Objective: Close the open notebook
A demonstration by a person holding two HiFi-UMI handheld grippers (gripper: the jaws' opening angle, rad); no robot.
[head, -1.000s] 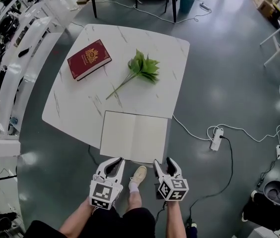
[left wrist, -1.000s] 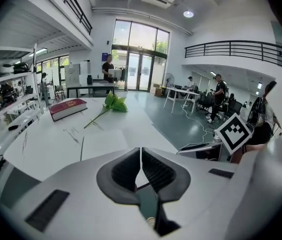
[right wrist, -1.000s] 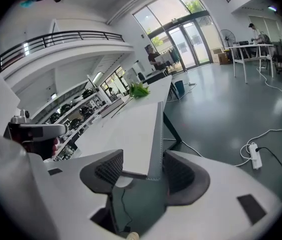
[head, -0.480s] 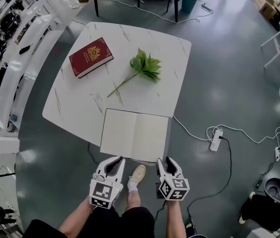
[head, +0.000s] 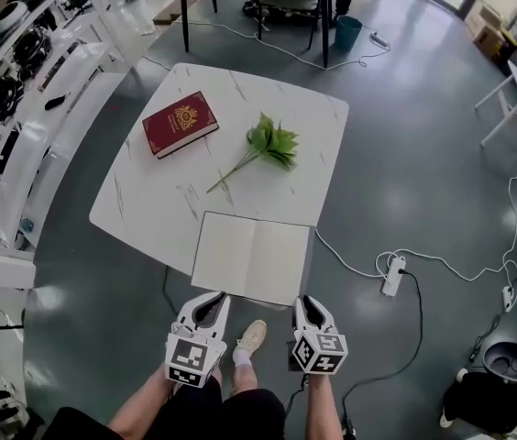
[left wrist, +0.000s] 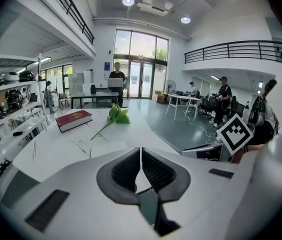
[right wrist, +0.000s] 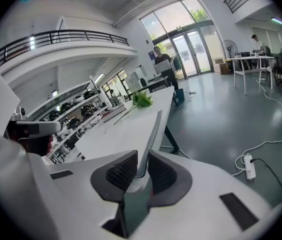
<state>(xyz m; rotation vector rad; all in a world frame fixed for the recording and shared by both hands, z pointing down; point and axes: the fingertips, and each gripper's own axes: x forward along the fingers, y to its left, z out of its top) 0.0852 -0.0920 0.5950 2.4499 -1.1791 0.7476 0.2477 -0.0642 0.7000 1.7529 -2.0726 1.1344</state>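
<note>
An open notebook [head: 251,257] with blank cream pages lies flat at the near edge of the white marble table [head: 148,200], overhanging it a little. My right gripper [head: 306,306] sits at the notebook's near right corner. In the right gripper view the right cover's edge [right wrist: 154,128] runs between the jaws of the right gripper [right wrist: 142,156]. These jaws are closing, and a thin gap still shows beside the cover. My left gripper [head: 206,306] hovers just short of the near left corner. In its own view the left gripper [left wrist: 141,151] is shut on nothing.
A red hardcover book [head: 180,123] and a green leafy sprig [head: 263,145] lie farther back on the table. Shelving [head: 20,90] lines the left side. A power strip [head: 392,276] and cables trail over the floor at right. The person's shoe [head: 254,337] is below the table edge.
The right gripper's jaws have narrowed from wide open to close around the notebook's right edge. The left gripper stays shut. The whole scene has shifted a little in the head view.
</note>
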